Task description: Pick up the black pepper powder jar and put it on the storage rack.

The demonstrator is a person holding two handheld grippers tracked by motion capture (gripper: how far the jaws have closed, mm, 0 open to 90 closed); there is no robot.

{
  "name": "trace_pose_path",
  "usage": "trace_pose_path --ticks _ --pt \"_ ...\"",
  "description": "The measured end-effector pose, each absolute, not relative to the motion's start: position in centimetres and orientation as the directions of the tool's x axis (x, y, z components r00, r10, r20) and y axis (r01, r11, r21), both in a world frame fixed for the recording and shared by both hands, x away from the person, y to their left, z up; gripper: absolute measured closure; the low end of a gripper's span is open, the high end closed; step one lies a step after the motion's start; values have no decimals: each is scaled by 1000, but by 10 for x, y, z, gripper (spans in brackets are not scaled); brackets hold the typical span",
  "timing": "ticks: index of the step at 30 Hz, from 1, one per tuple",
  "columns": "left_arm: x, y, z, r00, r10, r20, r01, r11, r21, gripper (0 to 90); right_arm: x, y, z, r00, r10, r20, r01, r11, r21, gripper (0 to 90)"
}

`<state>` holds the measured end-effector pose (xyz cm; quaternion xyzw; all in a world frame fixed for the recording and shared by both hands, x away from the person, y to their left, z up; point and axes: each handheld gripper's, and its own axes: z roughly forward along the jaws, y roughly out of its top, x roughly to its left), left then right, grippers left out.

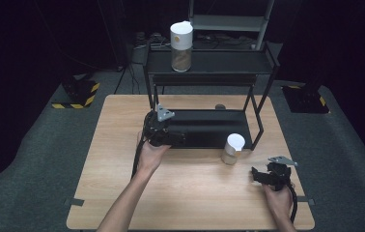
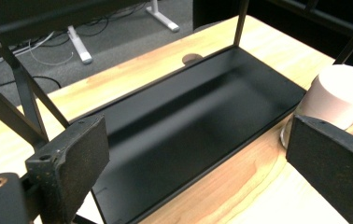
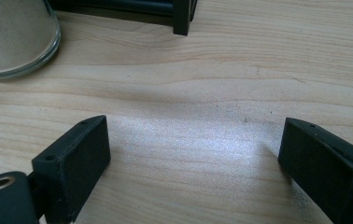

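Both tongs gape empty — jar cut off | shelf bare

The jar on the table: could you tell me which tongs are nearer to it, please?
Right, narrowly. The right tongs sit just to the right of the jar and nearer the person; the left tongs are farther off to its left, over the shelf.
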<state>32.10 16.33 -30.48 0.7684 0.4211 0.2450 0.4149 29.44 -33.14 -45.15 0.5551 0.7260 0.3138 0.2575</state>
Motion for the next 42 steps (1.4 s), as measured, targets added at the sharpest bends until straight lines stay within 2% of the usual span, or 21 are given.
trace_pose_path --ticks 14,34,42 --pt "318 164 -342 532 846 18 501 -332 800 74 294 -331 -452 -251 968 -25 644 187 742 85" --pt "309 174 -390 493 869 -43 548 -272 791 76 294 -331 -452 -251 968 -25 644 186 742 86" --pt "308 171 -407 467 884 -37 574 -271 773 69 294 -331 -451 -250 968 -24 645 185 741 86"
